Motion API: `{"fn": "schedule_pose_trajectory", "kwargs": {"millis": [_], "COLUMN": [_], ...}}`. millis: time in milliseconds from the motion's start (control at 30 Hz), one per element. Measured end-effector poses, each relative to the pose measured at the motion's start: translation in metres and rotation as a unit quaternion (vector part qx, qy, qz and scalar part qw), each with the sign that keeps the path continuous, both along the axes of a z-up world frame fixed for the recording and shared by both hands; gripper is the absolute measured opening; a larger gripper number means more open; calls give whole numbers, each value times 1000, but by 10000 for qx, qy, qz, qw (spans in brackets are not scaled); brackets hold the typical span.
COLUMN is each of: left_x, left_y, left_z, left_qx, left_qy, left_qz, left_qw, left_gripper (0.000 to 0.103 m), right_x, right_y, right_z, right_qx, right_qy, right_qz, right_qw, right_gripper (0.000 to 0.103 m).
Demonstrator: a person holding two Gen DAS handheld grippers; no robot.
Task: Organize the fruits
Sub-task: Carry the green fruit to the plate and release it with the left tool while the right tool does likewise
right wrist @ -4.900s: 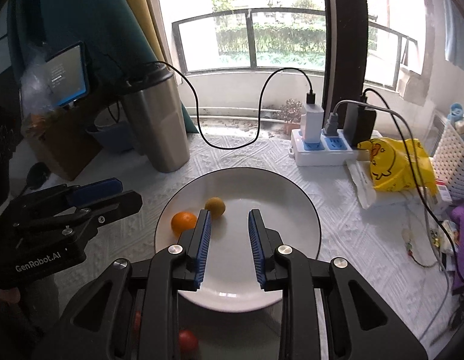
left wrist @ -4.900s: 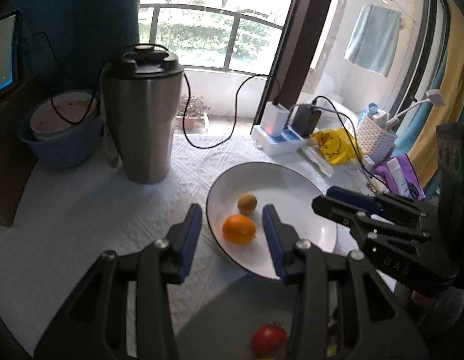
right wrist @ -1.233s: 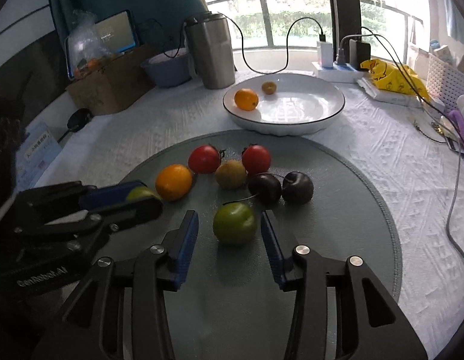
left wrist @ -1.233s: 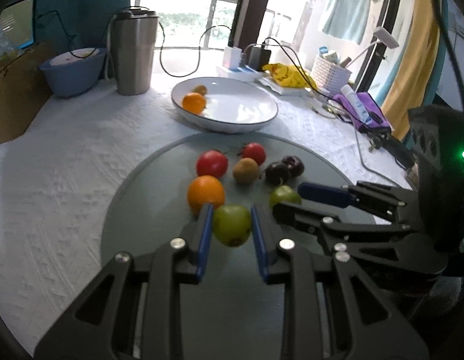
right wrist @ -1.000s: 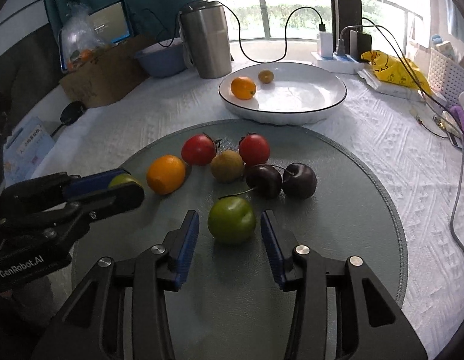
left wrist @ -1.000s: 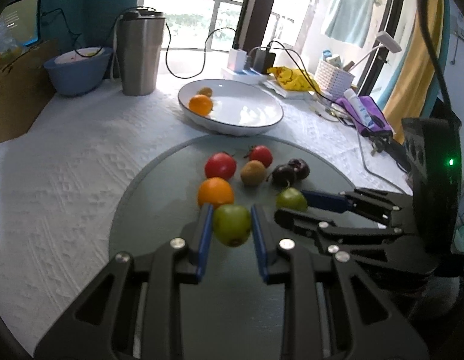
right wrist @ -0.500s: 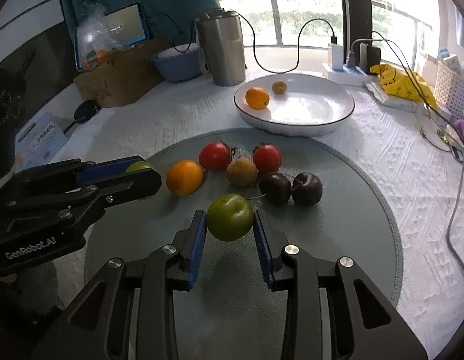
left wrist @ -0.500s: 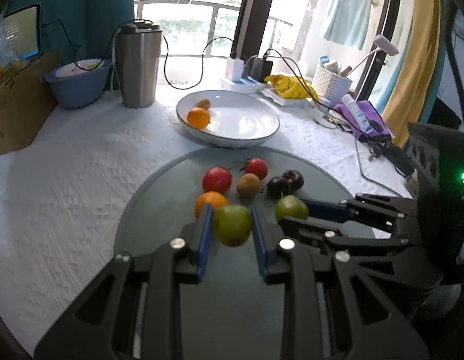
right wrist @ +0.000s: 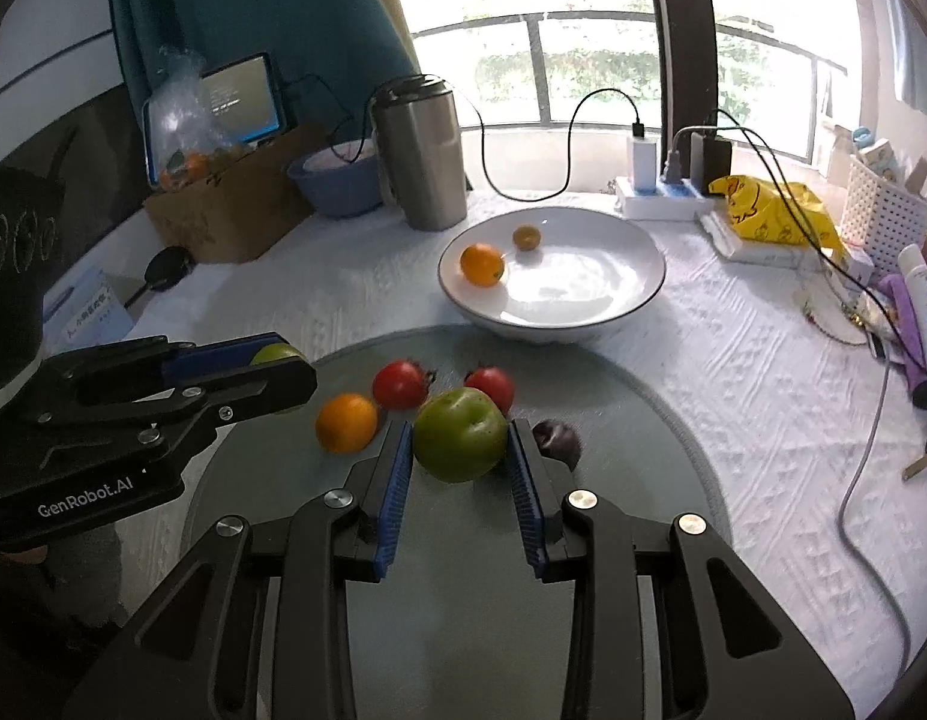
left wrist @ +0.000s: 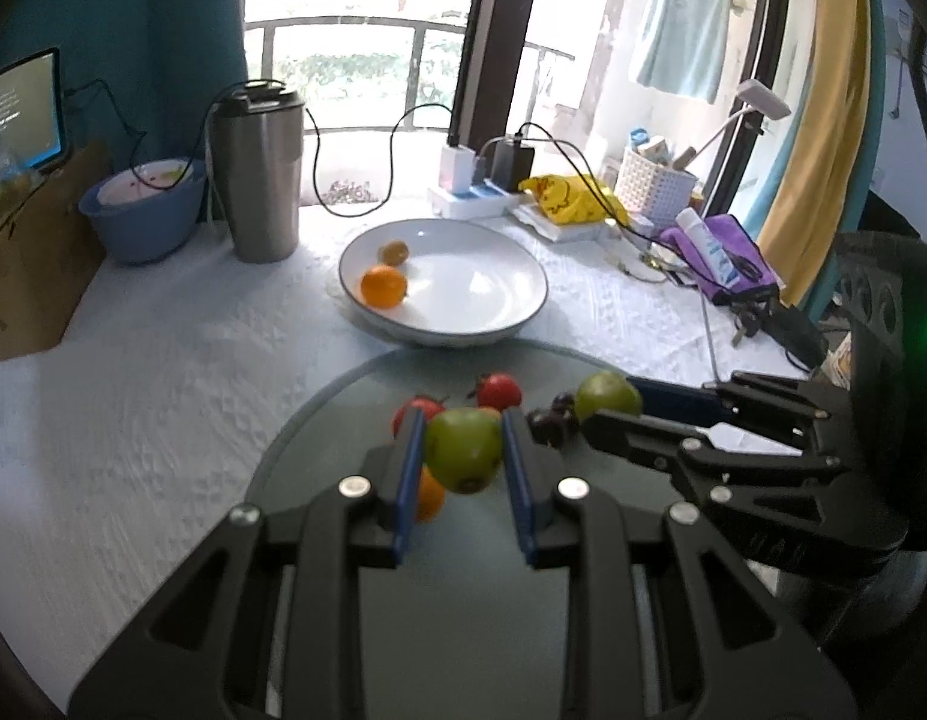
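While both grippers are hovering above the round grey mat [right wrist: 655,414], each is pinching a green fruit. The left gripper [left wrist: 463,450] is squeezing a yellow-green apple [left wrist: 463,449] with a slightly blotchy skin between its blue pads [left wrist: 408,468]; the right gripper [right wrist: 460,438] is clamping a rounder, smoother green apple [right wrist: 460,435]. On the mat beyond them are lying an orange [right wrist: 346,422], two red tomatoes [right wrist: 399,384], and a dark plum [right wrist: 556,441]. Farther back, the white bowl [right wrist: 613,294] is holding a second orange [right wrist: 481,264] and a small brownish-yellow fruit [right wrist: 526,237], apart from each other. Behind it a steel tumbler [right wrist: 424,162] is standing upright.
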State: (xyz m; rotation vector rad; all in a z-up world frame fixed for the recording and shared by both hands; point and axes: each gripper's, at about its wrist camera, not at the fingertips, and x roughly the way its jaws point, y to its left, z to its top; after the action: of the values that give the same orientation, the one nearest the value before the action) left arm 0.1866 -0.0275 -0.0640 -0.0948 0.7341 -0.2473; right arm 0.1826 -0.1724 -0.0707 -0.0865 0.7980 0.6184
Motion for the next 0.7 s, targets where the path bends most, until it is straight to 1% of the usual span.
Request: {"fn": "schedule_pose_trajectory", "kwargs": {"millis": [700], "left_x": [64], "left_y": [-12], "left_z": [7], "left_qx": [98], "left_qy": [8], "left_qz": [-137], "left_qw": [9999], "left_gripper": [27], "right_x": [63], "right_y": [-13], "right_z": [11], "right_qx": [72], "right_qy": [-43], "right_qz": [-185], "right_qw": [9998], "right_gripper": [34]}}
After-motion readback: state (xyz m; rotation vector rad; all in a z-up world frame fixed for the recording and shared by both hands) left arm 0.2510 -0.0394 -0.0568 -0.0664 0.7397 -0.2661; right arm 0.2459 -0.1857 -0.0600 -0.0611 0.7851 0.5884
